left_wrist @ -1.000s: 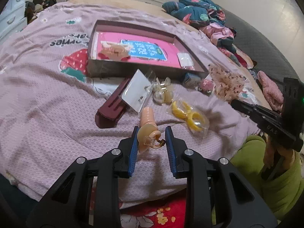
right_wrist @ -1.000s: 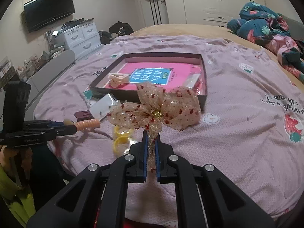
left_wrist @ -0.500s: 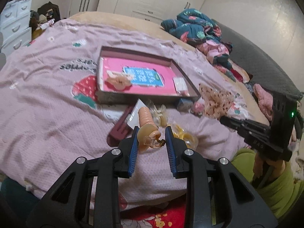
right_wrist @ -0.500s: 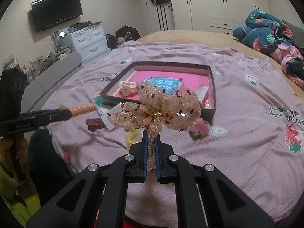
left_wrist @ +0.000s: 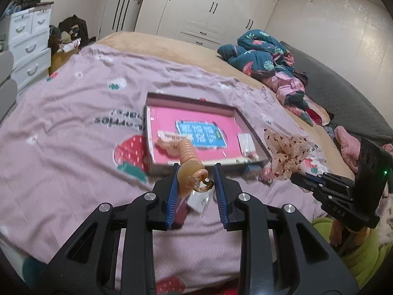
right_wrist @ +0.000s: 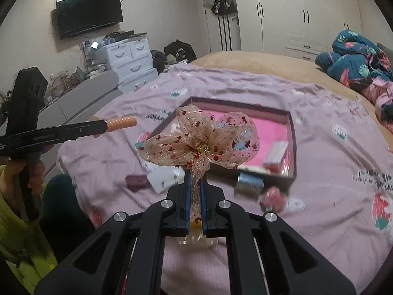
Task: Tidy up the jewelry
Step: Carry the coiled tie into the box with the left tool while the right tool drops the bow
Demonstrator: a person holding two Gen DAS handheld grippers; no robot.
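Your left gripper [left_wrist: 195,184] is closed partway onto a peach ribbed hair clip [left_wrist: 189,162], its blue pads pressing the clip's curled base. The clip's long axis runs forward, away from you toward 12 o'clock, its ribbed end pointing at the open box [left_wrist: 248,125]; from the right wrist view that ribbed end sticks out sideways toward 3 o'clock. Your right gripper [right_wrist: 195,196] is pinched almost fully closed on the tail of a sheer beige bow with red specks [right_wrist: 203,140]; the bow stands upright above the fingertips, loops spreading to 9 and 3 o'clock.

Both grippers are held above the bed, near the box's near edge. The box has a pink liner with a blue label, and a pale clip [left_wrist: 169,139] lies inside at its left. A small white card [right_wrist: 164,179], a maroon case [right_wrist: 137,182] and a pink trinket [right_wrist: 273,196] lie on the pink strawberry-print blanket [left_wrist: 61,147]. Beyond are white wardrobes [left_wrist: 211,7], white drawers [right_wrist: 130,59], a wall-mounted TV [right_wrist: 89,12] and bundled clothes [left_wrist: 260,59].
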